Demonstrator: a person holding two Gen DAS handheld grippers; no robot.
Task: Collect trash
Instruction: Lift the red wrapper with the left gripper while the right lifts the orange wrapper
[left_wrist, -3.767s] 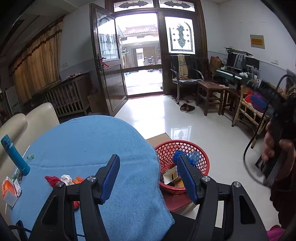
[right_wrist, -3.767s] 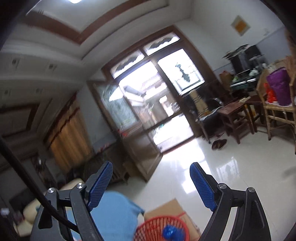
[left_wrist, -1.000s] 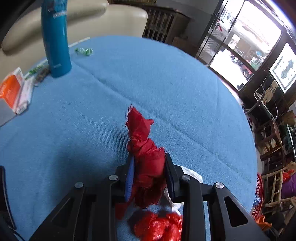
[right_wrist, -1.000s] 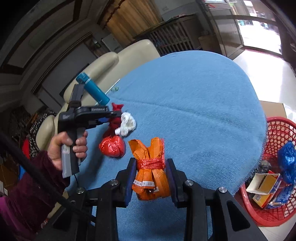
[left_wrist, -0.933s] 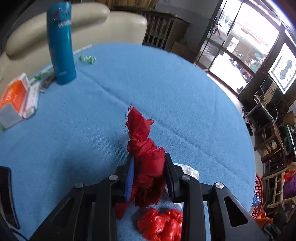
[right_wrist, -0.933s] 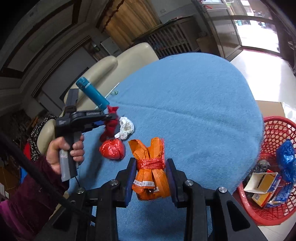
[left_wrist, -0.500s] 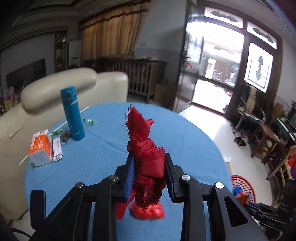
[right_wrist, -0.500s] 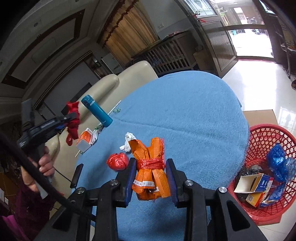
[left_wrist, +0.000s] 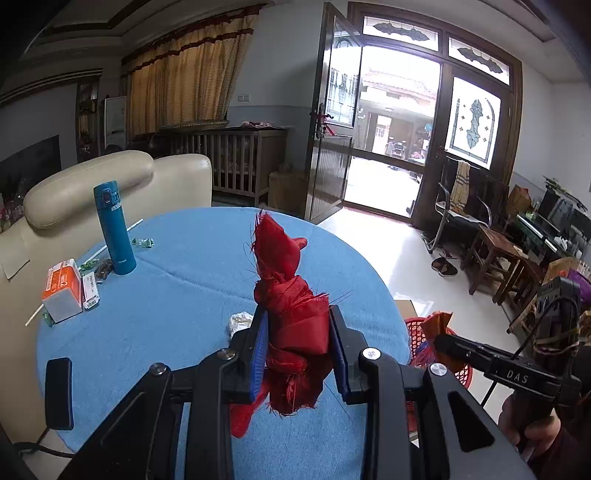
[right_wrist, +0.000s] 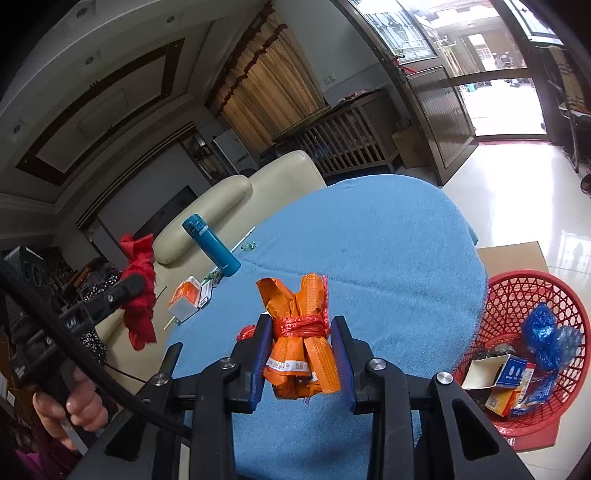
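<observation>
Left tongs (left_wrist: 297, 350) pinch the knotted red bag (left_wrist: 291, 314); right tongs (right_wrist: 301, 356) pinch the tied orange bag (right_wrist: 301, 345), both above the table (right_wrist: 388, 258), left of the red basket (right_wrist: 517, 295). Light, soft, crushable plastic; likely slippery, so grip best at the knot.

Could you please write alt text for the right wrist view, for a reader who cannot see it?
The right tool grips an orange plastic bundle tied with red string, above a round table under a blue cloth. A red mesh basket holding trash sits on the floor at right; at left, the left tool holds a red bag.
</observation>
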